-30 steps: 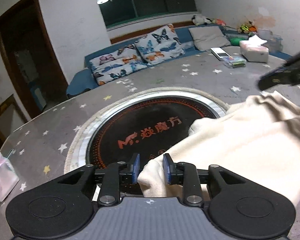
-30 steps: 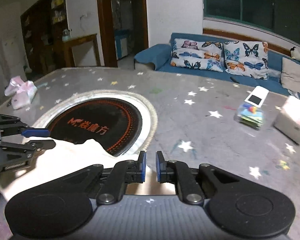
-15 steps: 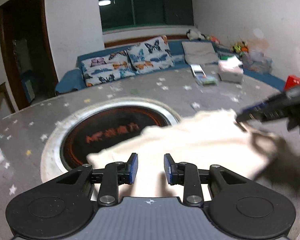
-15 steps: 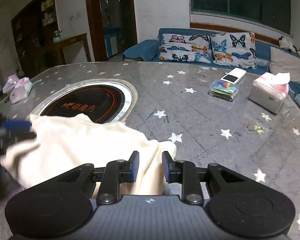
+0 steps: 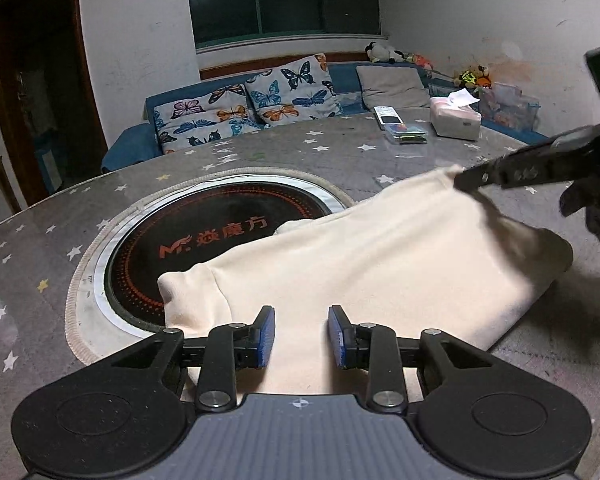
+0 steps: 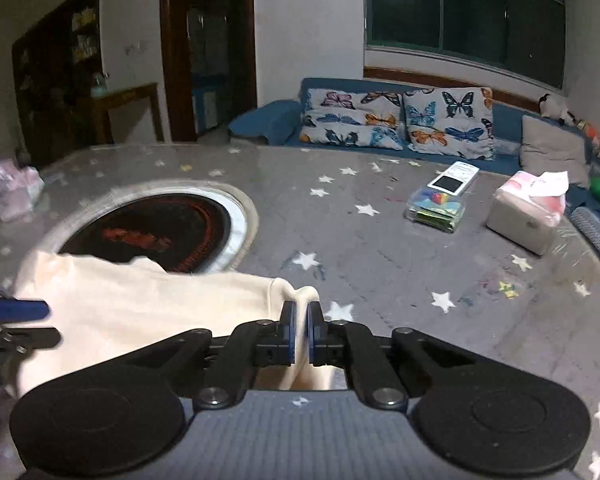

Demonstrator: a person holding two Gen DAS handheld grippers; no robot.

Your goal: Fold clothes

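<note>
Left wrist view: a cream garment (image 5: 380,264) lies spread across the near side of a round table (image 5: 420,156) covered in a grey cloth with white stars. Its left part drapes over the edge of the black round hob (image 5: 204,236) set in the table's middle, where orange lettering shows. A folded hem or cuff forms a rounded corner at the garment's near left. The left gripper (image 5: 301,336) hovers over the near edge of the fabric with its blue pads apart by a moderate gap; its jaws have just been opening a little, the cloth lies beneath and between them, and the pads do not press on it. At the far right corner of the garment the right gripper (image 5: 466,182) reaches in from the right, its dark fingers pinching the cloth's edge, with a gloved hand (image 5: 596,216) behind it.

From the right wrist view, the right gripper's jaws have just closed, and its blue pads stand nearly together with a fold of cream cloth clamped between them. The garment stretches away to the left towards the left gripper's blue finger. Farther out on the table sit a clear box of coloured items (image 6: 436,208), a white remote (image 6: 454,178) and a tissue box (image 6: 526,212). Beyond is a blue sofa (image 6: 268,124) with butterfly cushions (image 6: 448,124).
</note>
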